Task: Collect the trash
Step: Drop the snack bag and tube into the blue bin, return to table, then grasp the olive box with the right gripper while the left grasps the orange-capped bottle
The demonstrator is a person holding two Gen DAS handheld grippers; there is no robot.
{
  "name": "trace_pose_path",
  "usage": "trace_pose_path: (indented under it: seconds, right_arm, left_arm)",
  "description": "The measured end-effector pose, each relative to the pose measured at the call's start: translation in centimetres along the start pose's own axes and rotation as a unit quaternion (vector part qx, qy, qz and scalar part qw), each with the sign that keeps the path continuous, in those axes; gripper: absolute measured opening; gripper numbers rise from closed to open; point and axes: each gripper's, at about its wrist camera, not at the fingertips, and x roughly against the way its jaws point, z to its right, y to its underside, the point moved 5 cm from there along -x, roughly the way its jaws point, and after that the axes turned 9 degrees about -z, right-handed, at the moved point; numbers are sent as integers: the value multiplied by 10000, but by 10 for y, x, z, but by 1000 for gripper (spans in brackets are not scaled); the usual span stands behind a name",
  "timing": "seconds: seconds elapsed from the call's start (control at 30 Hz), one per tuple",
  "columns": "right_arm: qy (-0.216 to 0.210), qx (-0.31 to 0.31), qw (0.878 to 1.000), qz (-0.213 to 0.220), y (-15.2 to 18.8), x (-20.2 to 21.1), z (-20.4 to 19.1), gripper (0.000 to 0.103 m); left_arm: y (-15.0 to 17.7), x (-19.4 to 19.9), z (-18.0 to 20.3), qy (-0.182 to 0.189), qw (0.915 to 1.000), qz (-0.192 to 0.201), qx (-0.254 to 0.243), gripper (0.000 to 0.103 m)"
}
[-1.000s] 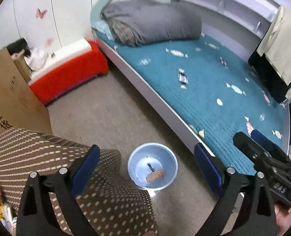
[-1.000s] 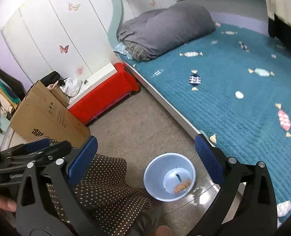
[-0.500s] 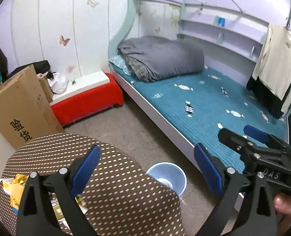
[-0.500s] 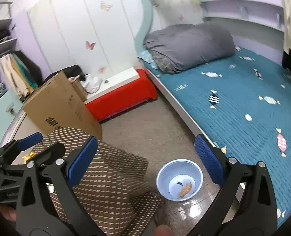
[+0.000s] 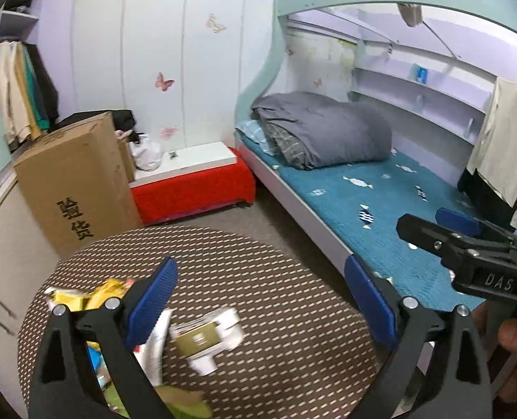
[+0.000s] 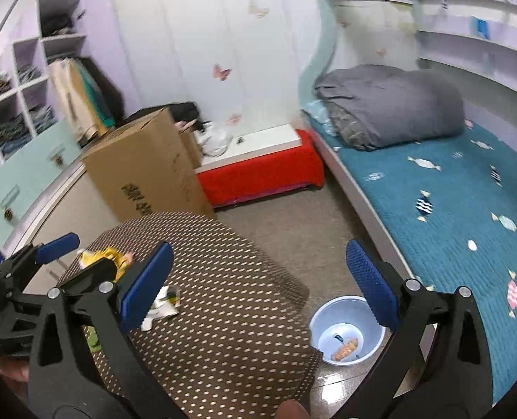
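Observation:
A round table (image 5: 258, 314) under a brown dotted cloth carries the trash: yellow wrappers (image 5: 84, 296), a white wrapper (image 5: 154, 345) and an olive-and-white packet (image 5: 206, 338). My left gripper (image 5: 260, 269) hovers open above the packet, holding nothing. My right gripper (image 6: 260, 249) is open too, over the table's right half (image 6: 223, 296). A yellow wrapper (image 6: 108, 256) and a white wrapper (image 6: 164, 303) lie to its left. On the floor by the bed stands a pale blue bin (image 6: 345, 335) holding an orange scrap (image 6: 345, 347).
A tall cardboard box (image 5: 73, 181) stands behind the table, beside a red bench (image 5: 192, 188). The bed (image 5: 380, 216) with teal sheet and grey duvet (image 5: 321, 129) runs along the right. Clothes (image 5: 502, 146) hang at far right. Grey floor (image 6: 293, 223) lies between table and bed.
Both grippers have pulled up and back from over the bin. The table and its trash have come into view, and the bin has left the left wrist view.

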Motion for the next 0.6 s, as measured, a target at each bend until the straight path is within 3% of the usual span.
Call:
trace_pose_path:
  seconds: [0.3,0.6]
  right_arm:
    - [-410,540,9957,-635,30,-40,-57,97]
    - [-614,1150,9806,-1463,73,-105,-105,97]
  left_arm:
    - [54,21,-75,-333,9984,-51,456,94]
    - [127,24,-144,-647,9904,-486,1125,94]
